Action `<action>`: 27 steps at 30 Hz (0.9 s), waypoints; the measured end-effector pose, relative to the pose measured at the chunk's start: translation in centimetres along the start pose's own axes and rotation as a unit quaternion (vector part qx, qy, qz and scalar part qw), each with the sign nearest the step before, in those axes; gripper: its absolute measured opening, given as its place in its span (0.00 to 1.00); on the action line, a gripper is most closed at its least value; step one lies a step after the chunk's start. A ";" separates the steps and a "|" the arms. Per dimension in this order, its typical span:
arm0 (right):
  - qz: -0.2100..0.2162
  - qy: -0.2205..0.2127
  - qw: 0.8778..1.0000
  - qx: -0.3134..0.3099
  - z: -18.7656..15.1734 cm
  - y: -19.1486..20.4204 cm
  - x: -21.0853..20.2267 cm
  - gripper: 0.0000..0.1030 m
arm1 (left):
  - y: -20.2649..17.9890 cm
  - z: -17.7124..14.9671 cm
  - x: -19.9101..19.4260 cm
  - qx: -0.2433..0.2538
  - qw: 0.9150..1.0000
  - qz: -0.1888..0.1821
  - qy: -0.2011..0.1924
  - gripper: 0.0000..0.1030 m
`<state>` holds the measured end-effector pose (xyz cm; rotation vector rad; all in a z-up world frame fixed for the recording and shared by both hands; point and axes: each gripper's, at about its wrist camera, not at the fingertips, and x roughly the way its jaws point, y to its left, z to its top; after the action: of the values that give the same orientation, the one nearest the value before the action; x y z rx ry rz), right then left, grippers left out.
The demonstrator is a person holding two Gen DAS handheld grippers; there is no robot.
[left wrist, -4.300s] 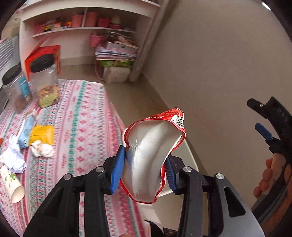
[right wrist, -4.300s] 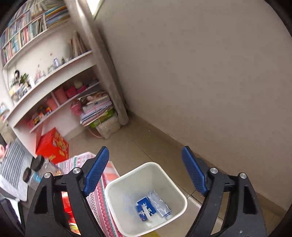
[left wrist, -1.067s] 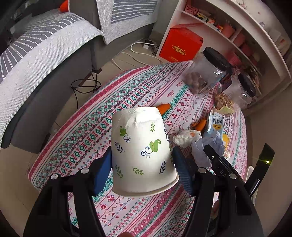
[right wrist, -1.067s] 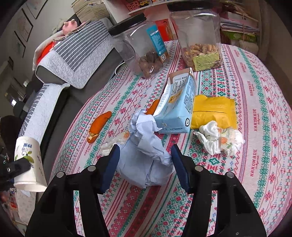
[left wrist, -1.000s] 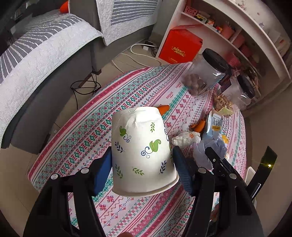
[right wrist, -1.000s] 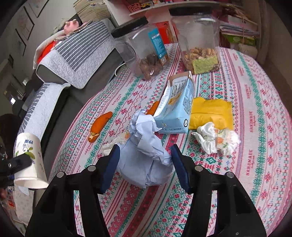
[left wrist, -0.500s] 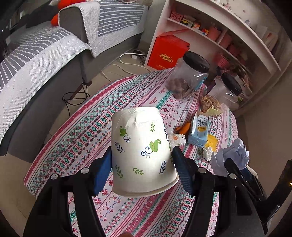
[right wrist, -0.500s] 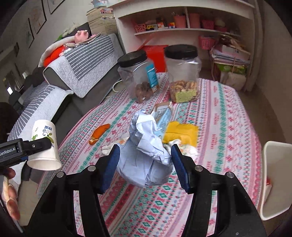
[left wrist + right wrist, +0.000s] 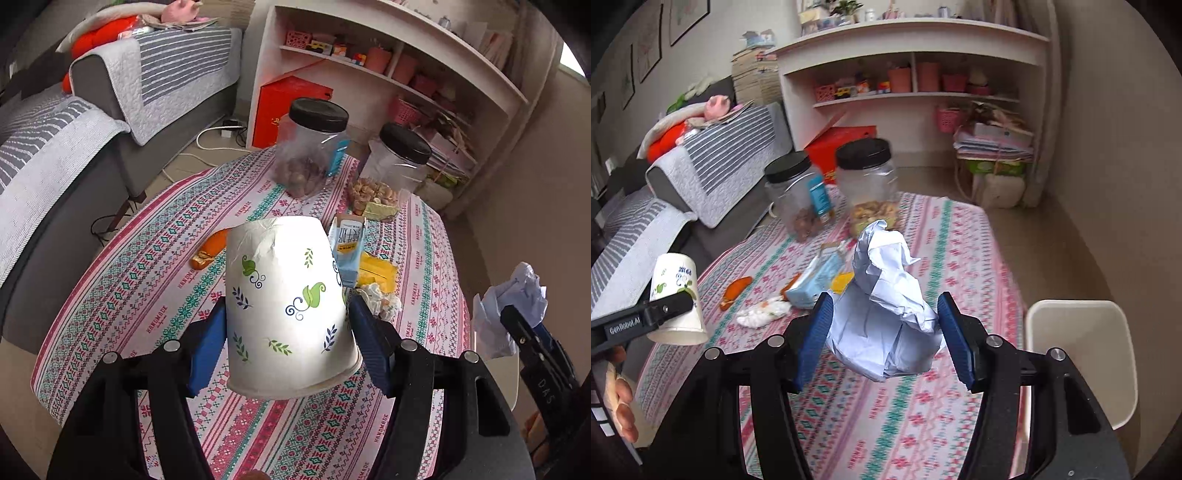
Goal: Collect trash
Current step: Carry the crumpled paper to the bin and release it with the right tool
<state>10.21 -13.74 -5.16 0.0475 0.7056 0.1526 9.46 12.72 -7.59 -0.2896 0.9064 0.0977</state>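
Observation:
My left gripper (image 9: 288,343) is shut on an upside-down white paper cup (image 9: 286,302) with green and blue leaf prints, held above the patterned tablecloth (image 9: 155,295). My right gripper (image 9: 884,332) is shut on a crumpled ball of pale blue paper (image 9: 886,295), also lifted off the table. The paper ball (image 9: 511,310) shows at the right edge of the left wrist view, and the cup (image 9: 677,299) at the left of the right wrist view. A white trash bin (image 9: 1082,354) stands beside the table's right edge.
On the table lie a light blue milk carton (image 9: 347,254), a yellow packet (image 9: 376,271), a crumpled tissue (image 9: 380,301), orange wrappers (image 9: 208,251) and two black-lidded jars (image 9: 314,147). A grey sofa (image 9: 110,110) stands left, white shelves (image 9: 916,92) behind.
Both grippers have lifted and swung right with their loads. The paper ball left the table, and the white bin has come into the right wrist view.

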 end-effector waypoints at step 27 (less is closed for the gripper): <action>-0.207 -0.024 0.964 0.165 -0.3 -19.9 -8.1 0.84 | -15.5 -5.1 2.3 0.112 0.987 -0.111 0.031 0.63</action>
<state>6.39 -34.69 -2.02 0.2193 0.6719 -0.3671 10.20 -3.69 -9.13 -0.1825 0.9319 -0.2190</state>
